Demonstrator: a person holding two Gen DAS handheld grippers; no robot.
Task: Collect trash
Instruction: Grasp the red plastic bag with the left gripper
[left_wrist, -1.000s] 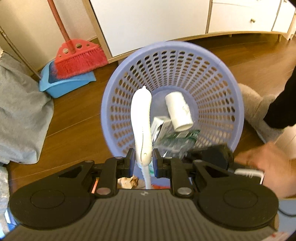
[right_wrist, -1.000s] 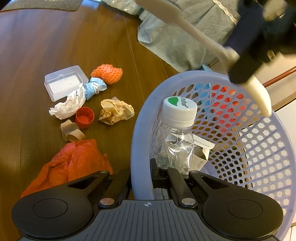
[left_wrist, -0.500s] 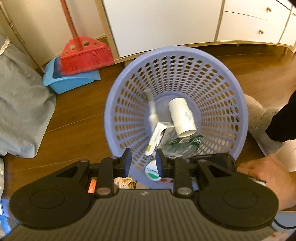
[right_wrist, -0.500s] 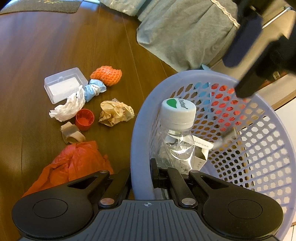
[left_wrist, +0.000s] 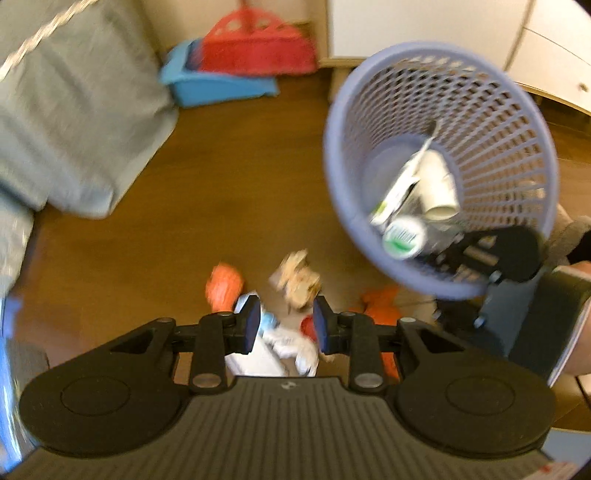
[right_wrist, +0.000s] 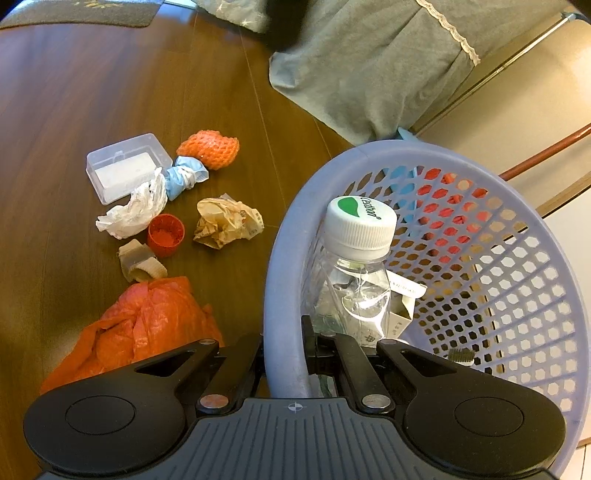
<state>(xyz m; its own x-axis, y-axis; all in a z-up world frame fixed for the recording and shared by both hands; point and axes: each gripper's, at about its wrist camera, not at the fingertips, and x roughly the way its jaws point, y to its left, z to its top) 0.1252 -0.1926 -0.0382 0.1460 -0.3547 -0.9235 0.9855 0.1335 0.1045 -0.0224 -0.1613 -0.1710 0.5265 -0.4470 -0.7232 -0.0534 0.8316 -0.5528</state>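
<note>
Between the 2 fingers of the right gripper (right_wrist: 283, 354), the rim of the lavender basket (right_wrist: 280, 258) is being pinched tight. Inside it, a capped plastic bottle (right_wrist: 356, 266) is leaning beside a small carton (right_wrist: 402, 306). At 10 o'clock from that grip, floor litter is lying: orange bag (right_wrist: 147, 321), red cap (right_wrist: 166, 234), crumpled brown paper (right_wrist: 225, 223), clear box (right_wrist: 125, 166). Over this heap, the left gripper (left_wrist: 283, 325) is hovering, its jaws having just been opening, empty, with the basket at its 2 o'clock.
</note>
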